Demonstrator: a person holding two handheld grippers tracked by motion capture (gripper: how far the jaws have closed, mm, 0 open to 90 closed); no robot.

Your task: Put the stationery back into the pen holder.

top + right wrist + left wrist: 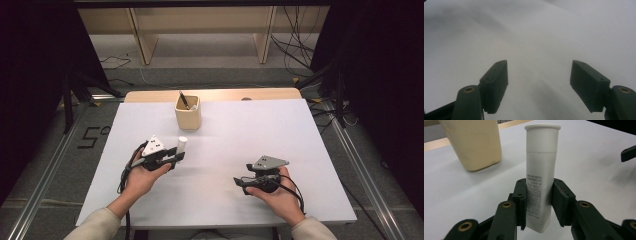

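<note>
A dim room with a grey floor, loose cables and pale wooden furniture legs at the back surrounded a counter [320,150] covered in a plain white sheet. A person sat at its near edge, both forearms coming in from below.

Toward the far middle of the counter stood a cream-coloured holder [188,116], squarish, with a dark pen [184,100] leaning out of it. Nearer the person, and left of centre, a white tube [182,145] with a flat cap was held upright. Its long axis ran straight up and down, cap at the top, printed text on the lower half. The holder lay beyond the tube and a little to its right in the high view, near but apart from it; any move to put the tube in would likely have to go forward and up over the rim.

The left gripper [175,156] was closed on the tube. In the left gripper view its two black jaws pressed on either side of the tube's lower body [539,195], so the opening was only as wide as the tube. This hand was clearly the nearer one to the holder.

The right gripper [241,183] lay well apart, low over bare counter on the right. Its jaws stood wide, with nothing between them [539,82] and touching nothing.
</note>
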